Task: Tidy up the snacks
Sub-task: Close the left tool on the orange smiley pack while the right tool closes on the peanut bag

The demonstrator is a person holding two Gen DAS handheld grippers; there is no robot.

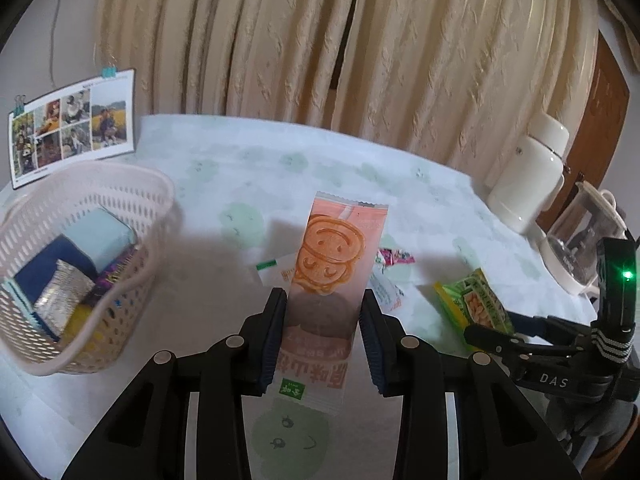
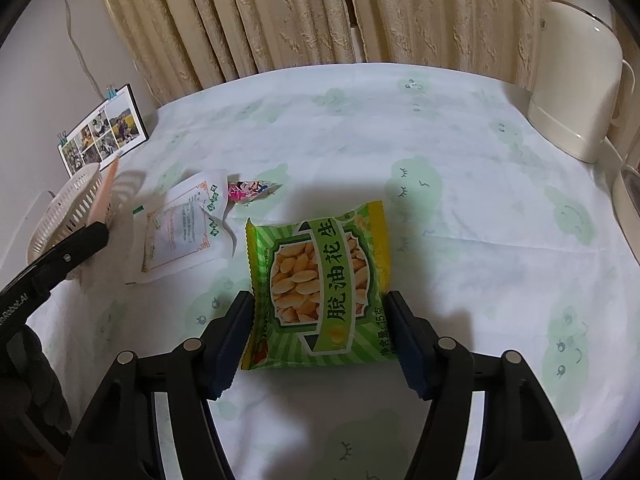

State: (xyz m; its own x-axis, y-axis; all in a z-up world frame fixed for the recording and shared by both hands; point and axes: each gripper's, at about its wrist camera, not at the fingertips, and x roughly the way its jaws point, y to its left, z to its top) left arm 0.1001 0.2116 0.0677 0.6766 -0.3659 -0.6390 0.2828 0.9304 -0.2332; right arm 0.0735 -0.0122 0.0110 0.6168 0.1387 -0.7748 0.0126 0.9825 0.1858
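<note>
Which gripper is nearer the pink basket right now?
Left. The left gripper, holding the pink snack packet, is beside the basket; the right gripper straddles the green peanut packet, farther away.

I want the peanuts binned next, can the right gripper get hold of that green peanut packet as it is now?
Probably yes. The right gripper is open with the green peanut packet lying flat between its fingers on the tablecloth, and nothing lies on top of it.
</note>
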